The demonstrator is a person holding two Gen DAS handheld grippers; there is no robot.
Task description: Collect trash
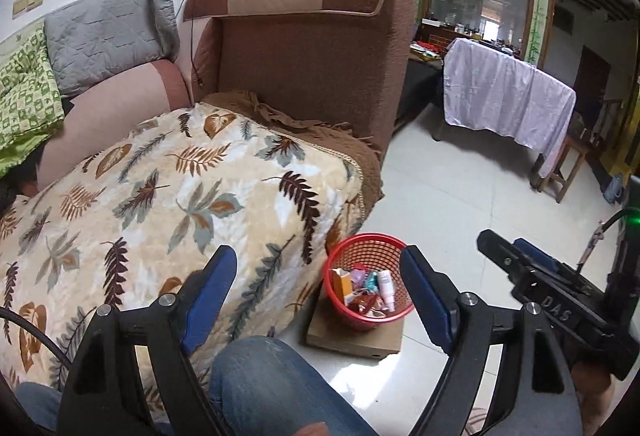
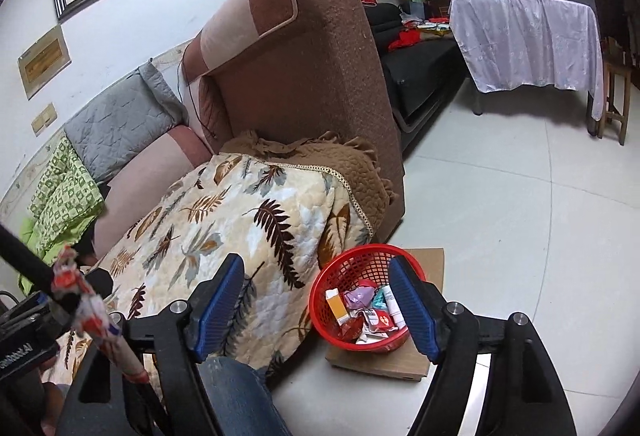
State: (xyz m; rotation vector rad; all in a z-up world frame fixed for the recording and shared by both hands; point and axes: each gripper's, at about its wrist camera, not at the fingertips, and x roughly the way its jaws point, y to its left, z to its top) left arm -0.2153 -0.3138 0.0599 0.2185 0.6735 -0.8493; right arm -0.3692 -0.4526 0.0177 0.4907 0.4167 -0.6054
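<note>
From the left wrist camera, the left gripper [image 1: 320, 276] has its blue-padded fingers [image 1: 208, 288] spread wide apart with nothing between them. The red mesh basket [image 1: 370, 248] sits just inside the right finger, on a flat cardboard box [image 1: 352, 340] on the pale tiled floor [image 1: 460, 196]. Trash lies in the basket: an orange carton [image 1: 343, 283], a white tube [image 1: 386, 286] and several crumpled wrappers. Behind the left finger spreads a leaf-patterned blanket [image 1: 180, 196] over a brown sofa [image 1: 312, 48]. A knee in blue jeans [image 1: 276, 384] shows below, between the fingers. Beyond the right finger the right gripper [image 1: 532, 276] enters; whether it is apart or closed cannot be told from here.

From the right wrist camera, the right gripper [image 2: 320, 300] also stands wide apart and empty. The basket [image 2: 352, 264] lies between its fingers, close against the right one, partly hidden by it, and the same trash is visible inside. Outside the left finger, at the frame's left edge, part of the left gripper's body [image 2: 20, 332] shows beside a red-and-white wrapper [image 2: 88, 312] wound around a dark rod.
</note>
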